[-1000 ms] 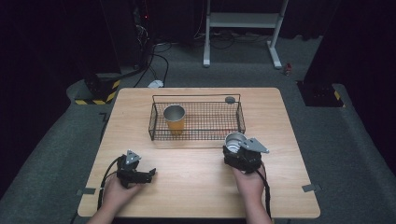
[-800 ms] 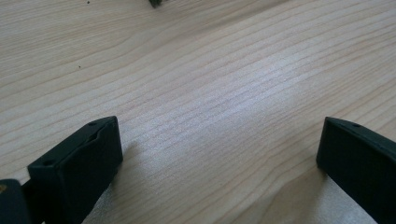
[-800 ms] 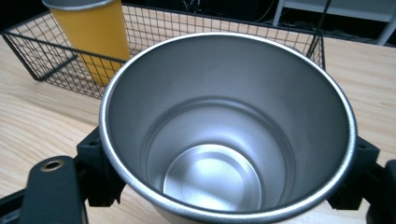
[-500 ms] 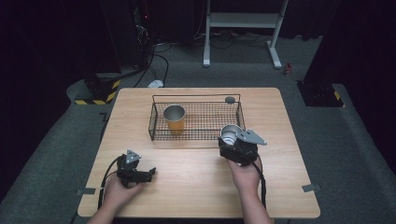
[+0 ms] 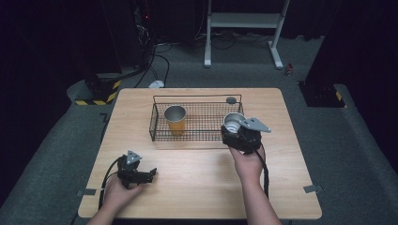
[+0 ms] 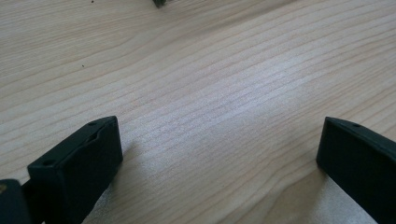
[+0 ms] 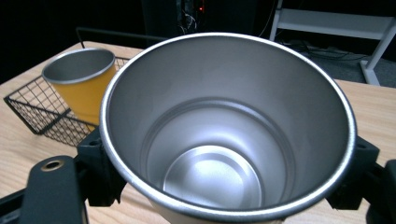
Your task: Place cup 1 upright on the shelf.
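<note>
On the pale wooden table (image 5: 197, 187), the right gripper (image 5: 236, 132), clamping a silver steel cup (image 5: 233, 122), has advanced toward twelve o'clock, reaching the black wire basket (image 5: 197, 136) holding an orange cup (image 5: 175, 119); the left gripper (image 5: 141, 174) rests wide open, empty.

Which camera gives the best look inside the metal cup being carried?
The right gripper view: the silver cup, clamped in the right tool, shows its empty inside. The high view shows it small over the wire basket. The left gripper view shows bare table.

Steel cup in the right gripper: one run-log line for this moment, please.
right gripper: shut on steel cup, by wire basket | orange cup: in basket | left gripper: open, on table
</note>
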A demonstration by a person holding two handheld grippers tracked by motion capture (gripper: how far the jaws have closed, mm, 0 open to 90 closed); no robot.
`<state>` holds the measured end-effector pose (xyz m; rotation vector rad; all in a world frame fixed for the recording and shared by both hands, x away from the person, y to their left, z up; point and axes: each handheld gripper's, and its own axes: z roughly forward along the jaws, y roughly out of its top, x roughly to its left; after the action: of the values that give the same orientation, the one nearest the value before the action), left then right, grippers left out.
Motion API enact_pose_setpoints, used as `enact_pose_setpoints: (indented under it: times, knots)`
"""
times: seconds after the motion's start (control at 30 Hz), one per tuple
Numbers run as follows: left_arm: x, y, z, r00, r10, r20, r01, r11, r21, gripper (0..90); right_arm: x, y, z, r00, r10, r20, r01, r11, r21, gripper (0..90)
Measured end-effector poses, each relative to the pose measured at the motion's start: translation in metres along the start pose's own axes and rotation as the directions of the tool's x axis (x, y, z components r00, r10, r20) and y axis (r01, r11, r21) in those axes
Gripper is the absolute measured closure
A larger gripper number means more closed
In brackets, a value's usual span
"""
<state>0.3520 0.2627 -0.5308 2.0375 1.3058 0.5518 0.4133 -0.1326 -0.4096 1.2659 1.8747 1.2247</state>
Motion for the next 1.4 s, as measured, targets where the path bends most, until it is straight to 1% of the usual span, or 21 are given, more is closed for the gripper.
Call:
enact_pose_setpoints:
  times: [0.1, 0.17, 0.3, 0.4, 0.5, 0.67, 0.73, 0.77, 0.83, 0.87, 0.93, 1.0, 1.07, 1.1, 1.17, 1.2, 1.27, 1.33, 1.4]
  knots:
    - [0.000, 0.000, 0.000, 1.0000, 0.000, 0.000, 0.000, 1.0000, 0.000, 0.7, 0.003, 0.008, 0.002, 0.9999, -0.010, -0.001, 0.010, 1.000, 0.005, 18.4]
    - [0.000, 0.000, 0.000, 1.0000, 0.000, 0.000, 0.000, 1.0000, 0.000, 0.7, 0.004, 0.013, 0.002, 0.9998, -0.020, 0.000, 0.020, 1.000, -0.004, 18.4]
    - [0.000, 0.000, 0.000, 1.0000, -0.002, -0.002, 0.002, 1.0000, 0.000, 0.7, 0.004, 0.021, 0.005, 0.9998, -0.020, 0.008, 0.020, 1.000, -0.016, 18.4]
    - [0.000, 0.000, 0.000, 1.0000, -0.002, -0.002, 0.002, 1.0000, 0.000, 0.7, 0.004, 0.025, 0.010, 0.9997, -0.020, 0.015, 0.020, 1.000, -0.012, 18.4]
    - [0.000, 0.000, 0.000, 1.0000, -0.002, -0.002, 0.002, 1.0000, 0.000, 0.7, 0.004, 0.029, 0.017, 0.9994, -0.021, 0.026, 0.022, 1.000, -0.007, 18.4]
    - [0.000, 0.000, 0.000, 1.0000, -0.002, -0.002, 0.002, 1.0000, 0.000, 0.7, 0.006, 0.036, 0.031, 0.9989, -0.033, 0.035, 0.032, 0.999, 0.016, 18.4]
    - [0.000, 0.000, 0.000, 1.0000, -0.002, -0.002, 0.002, 1.0000, 0.000, 0.7, 0.006, 0.037, 0.036, 0.9990, -0.031, 0.034, 0.030, 0.999, 0.011, 18.4]
    - [0.000, 0.000, 0.000, 1.0000, -0.002, -0.001, 0.002, 1.0000, 0.000, 0.7, 0.007, 0.038, 0.040, 0.9987, -0.035, 0.036, 0.035, 0.999, 0.021, 18.4]
    - [0.000, 0.000, 0.000, 1.0000, -0.003, -0.002, 0.003, 1.0000, 0.000, 0.7, 0.008, 0.039, 0.047, 0.9987, -0.029, 0.041, 0.028, 0.999, 0.034, 18.4]
    - [0.000, 0.000, 0.000, 1.0000, -0.003, -0.002, 0.003, 1.0000, 0.000, 0.7, 0.008, 0.039, 0.047, 0.9987, -0.029, 0.041, 0.028, 0.999, 0.034, 18.4]
    - [0.000, 0.000, 0.000, 1.0000, -0.002, -0.002, 0.002, 1.0000, 0.000, 0.7, 0.008, 0.040, 0.053, 0.9986, -0.035, 0.039, 0.033, 0.998, 0.044, 18.4]
    - [0.000, 0.000, 0.000, 1.0000, -0.003, -0.001, 0.003, 1.0000, 0.000, 0.7, 0.008, 0.042, 0.058, 0.9990, -0.018, 0.041, 0.016, 0.998, 0.054, 18.4]
    - [0.000, 0.000, 0.000, 1.0000, -0.002, -0.002, 0.002, 1.0000, 0.000, 0.7, 0.009, 0.043, 0.060, 0.9996, -0.004, 0.029, 0.003, 0.999, 0.044, 18.4]
    - [0.000, 0.000, 0.000, 1.0000, -0.002, -0.002, 0.002, 1.0000, 0.000, 0.7, 0.009, 0.045, 0.062, 0.9996, -0.001, 0.028, -0.001, 0.999, 0.049, 18.4]
    - [0.000, 0.000, 0.000, 1.0000, -0.002, -0.002, 0.002, 1.0000, 0.000, 0.7, 0.011, 0.049, 0.065, 0.9994, -0.004, 0.034, 0.002, 0.999, 0.052, 18.4]
    - [0.000, 0.000, 0.000, 1.0000, -0.002, -0.002, 0.002, 1.0000, 0.001, 0.7, 0.012, 0.052, 0.069, 0.9991, -0.013, 0.040, 0.011, 0.998, 0.057, 18.4]
    - [0.000, 0.000, 0.000, 1.0000, -0.003, -0.002, 0.003, 1.0000, 0.000, 0.7, 0.011, 0.054, 0.072, 0.9990, -0.007, 0.045, 0.005, 0.999, 0.053, 18.4]
    - [0.000, 0.000, 0.000, 1.0000, -0.003, -0.001, 0.003, 1.0000, 0.000, 0.7, 0.011, 0.055, 0.078, 0.9987, -0.008, 0.051, 0.004, 0.997, 0.073, 18.4]
    - [0.000, 0.000, 0.000, 1.0000, -0.003, -0.001, 0.003, 1.0000, 0.000, 0.7, 0.012, 0.055, 0.084, 0.9979, -0.019, 0.061, 0.014, 0.996, 0.091, 18.4]
